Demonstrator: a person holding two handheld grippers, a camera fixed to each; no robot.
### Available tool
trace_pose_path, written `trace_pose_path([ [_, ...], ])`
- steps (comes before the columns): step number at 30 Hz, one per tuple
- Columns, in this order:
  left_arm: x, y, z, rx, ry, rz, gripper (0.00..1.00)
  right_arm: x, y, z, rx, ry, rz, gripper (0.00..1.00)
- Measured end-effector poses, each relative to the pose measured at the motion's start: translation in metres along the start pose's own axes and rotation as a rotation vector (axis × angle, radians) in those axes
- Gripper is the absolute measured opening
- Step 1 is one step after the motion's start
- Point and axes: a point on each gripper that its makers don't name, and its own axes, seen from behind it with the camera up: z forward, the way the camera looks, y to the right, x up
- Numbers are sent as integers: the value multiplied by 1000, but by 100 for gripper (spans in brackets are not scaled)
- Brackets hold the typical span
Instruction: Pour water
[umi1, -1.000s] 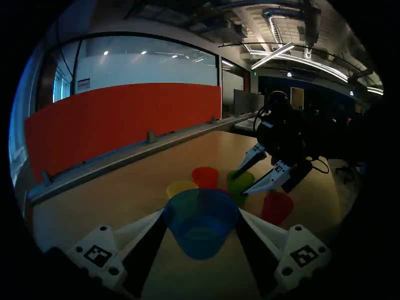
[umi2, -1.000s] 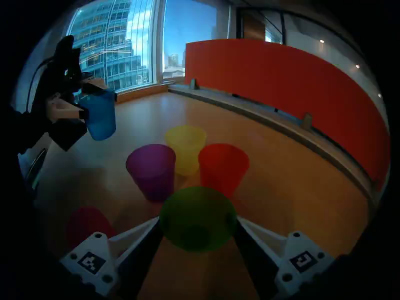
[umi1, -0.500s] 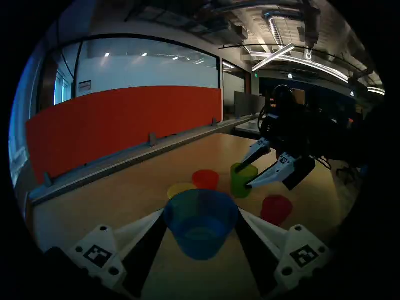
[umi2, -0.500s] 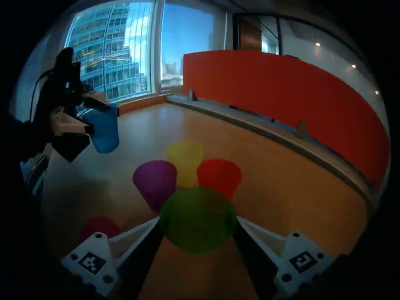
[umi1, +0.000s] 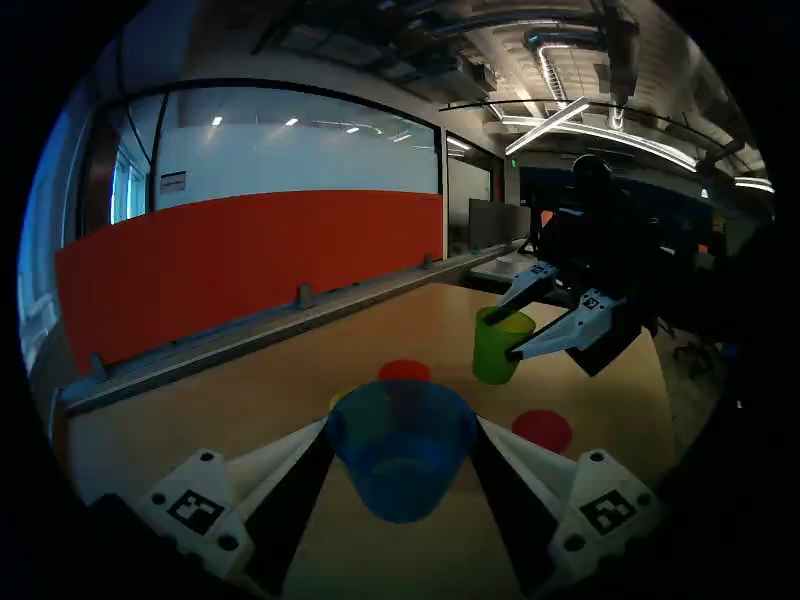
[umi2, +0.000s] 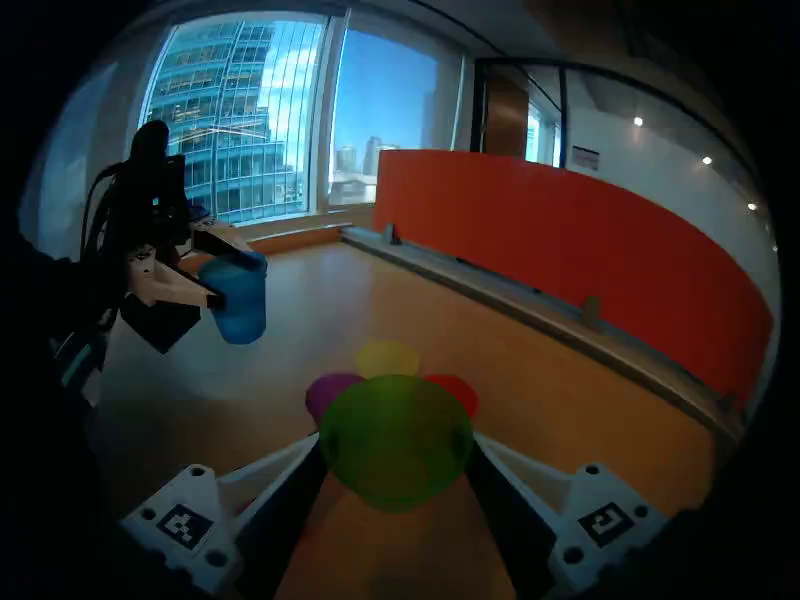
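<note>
Left tool (umi1: 402, 428) grips blue cup (umi1: 402, 475) (translucent).

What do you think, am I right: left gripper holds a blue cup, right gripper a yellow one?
No: the right gripper holds a green cup, as the right gripper view shows. The left gripper does hold a blue cup.

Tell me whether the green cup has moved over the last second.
Yes. In the left gripper view the green cup has risen off the table, well above the red cup.
</note>
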Motion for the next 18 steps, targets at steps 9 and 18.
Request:
trace_pose_path([
  [9,6,4,-2,7,17,-7,88,21,-6,-19,-18,61,-11,91],
  [18,11,6,-6,11,28,-3,88,45,-13,-33,-27,141,-12,91],
])
